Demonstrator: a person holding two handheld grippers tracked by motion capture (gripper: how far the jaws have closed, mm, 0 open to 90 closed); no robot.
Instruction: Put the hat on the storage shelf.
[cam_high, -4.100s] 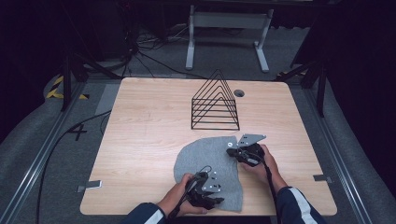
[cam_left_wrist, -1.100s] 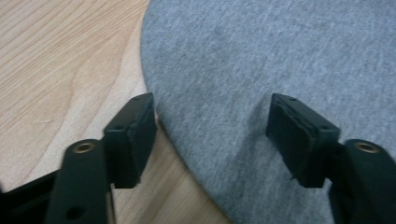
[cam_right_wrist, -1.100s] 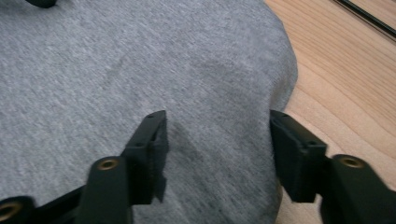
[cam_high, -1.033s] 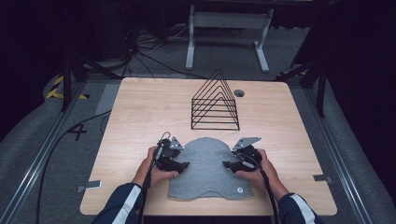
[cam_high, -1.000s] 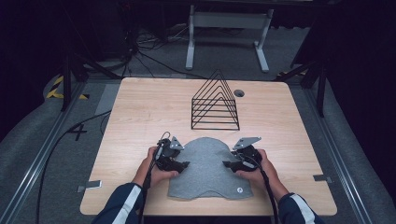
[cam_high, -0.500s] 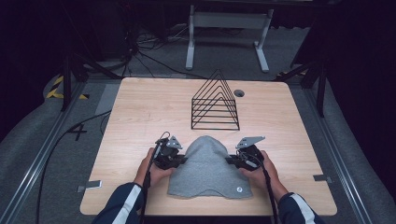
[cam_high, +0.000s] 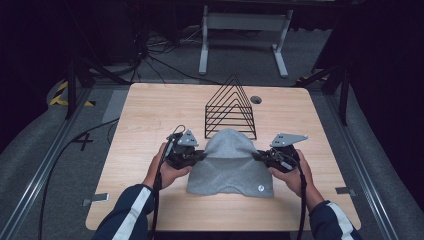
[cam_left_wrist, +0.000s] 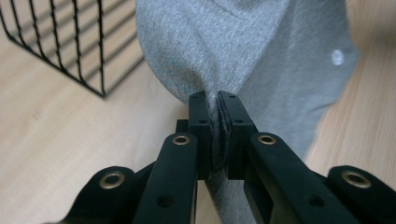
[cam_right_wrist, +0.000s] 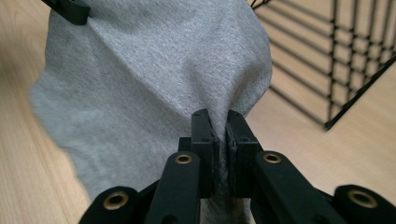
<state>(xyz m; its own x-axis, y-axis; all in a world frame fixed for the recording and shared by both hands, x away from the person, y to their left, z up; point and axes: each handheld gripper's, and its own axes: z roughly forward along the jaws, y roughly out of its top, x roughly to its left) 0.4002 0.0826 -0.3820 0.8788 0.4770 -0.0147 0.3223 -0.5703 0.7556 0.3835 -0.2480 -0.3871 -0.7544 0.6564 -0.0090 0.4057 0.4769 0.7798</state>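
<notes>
Change since earlier frames: both grippers have risen from the table with the grey cloth's side edges; the cloth, formerly flat, now bulges into a dome. Both pairs of jaws have just been closing, with cloth between them.
Left gripper (cam_high: 199, 156): lower centre-left of the high view; clenched on the cloth's left edge. In the left gripper view (cam_left_wrist: 213, 103) the fabric is pinched between the two black jaws.
Right gripper (cam_high: 259, 156): lower centre-right of the high view; clenched on the cloth's right edge. In the right gripper view (cam_right_wrist: 218, 120) the fabric is gathered between the jaws.
Grey cloth (cam_high: 229, 162): lower centre of the high view, stretched between the grippers; its top is raised, its lower hem rests on the table. A small white mark sits at its lower right corner.
Wire rack (cam_high: 231, 107): black, triangular, upright; centre of the high view, just behind the cloth.
Table (cam_high: 150, 110): light wood; round hole near the rack, upper right of the top.
Hands: left hand (cam_high: 167, 170) and right hand (cam_high: 295, 175) each grasp their gripper's body.
</notes>
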